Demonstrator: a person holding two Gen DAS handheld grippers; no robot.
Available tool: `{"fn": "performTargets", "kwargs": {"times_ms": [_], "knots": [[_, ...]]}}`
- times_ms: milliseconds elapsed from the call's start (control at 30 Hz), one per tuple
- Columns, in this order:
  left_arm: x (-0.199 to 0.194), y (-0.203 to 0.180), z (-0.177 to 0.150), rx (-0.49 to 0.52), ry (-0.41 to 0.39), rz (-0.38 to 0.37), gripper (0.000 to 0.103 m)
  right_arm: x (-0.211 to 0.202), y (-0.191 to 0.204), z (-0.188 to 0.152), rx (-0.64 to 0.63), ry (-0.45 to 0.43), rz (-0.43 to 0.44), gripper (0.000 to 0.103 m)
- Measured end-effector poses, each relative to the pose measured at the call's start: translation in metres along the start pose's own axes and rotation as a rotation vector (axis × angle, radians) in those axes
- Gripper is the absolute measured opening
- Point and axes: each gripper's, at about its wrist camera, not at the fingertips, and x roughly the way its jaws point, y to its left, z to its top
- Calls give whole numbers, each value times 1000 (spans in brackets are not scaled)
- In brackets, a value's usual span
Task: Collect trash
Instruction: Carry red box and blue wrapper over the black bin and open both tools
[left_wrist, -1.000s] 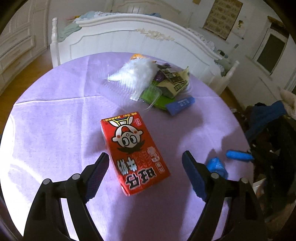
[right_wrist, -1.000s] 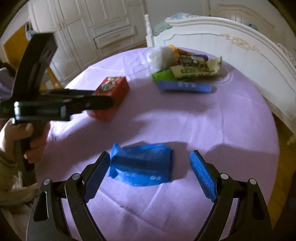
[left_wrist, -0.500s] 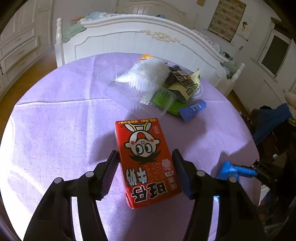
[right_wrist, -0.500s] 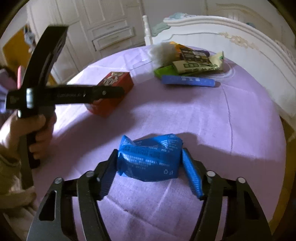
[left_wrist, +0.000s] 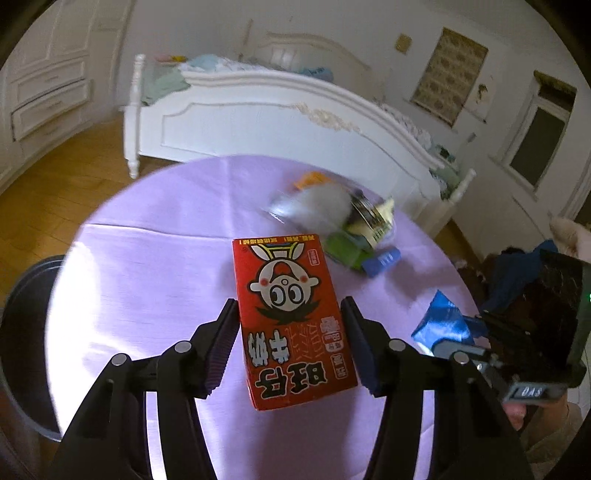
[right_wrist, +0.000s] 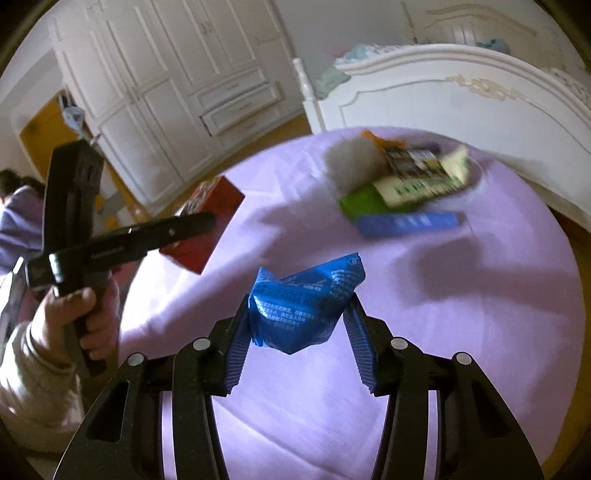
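My left gripper (left_wrist: 290, 343) clamps the red cartoon-printed carton (left_wrist: 291, 317), my right gripper (right_wrist: 295, 325) the crumpled blue foil wrapper (right_wrist: 301, 306); I'd carry both level, squeezing gently.

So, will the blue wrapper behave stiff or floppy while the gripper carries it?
Probably floppy: the blue wrapper is creased and buckled between the right gripper pads. It looks light, a thin film. Its glossy surface may slip.

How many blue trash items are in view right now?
2: a crumpled blue wrapper gripped in the right gripper, and a flat blue packet beside the pile; the pile may hide more.
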Motion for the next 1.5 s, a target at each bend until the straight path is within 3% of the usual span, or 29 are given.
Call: {"fn": "performTargets", "kwargs": {"times_ms": [300,633,1000,1500], "knots": [[-53,90,-6,-138,-80,111,56,44,63,61,-62,1,156,49],[-89,175,-23,-264,-120,212,55,131,141,102,-107,102,274,49],[-95,219,-31,-332,-127,223,55,198,196,122,-125,189,304,50],[-83,244,-36,-367,-106,214,54,260,234,123,-136,254,288,50]]}}
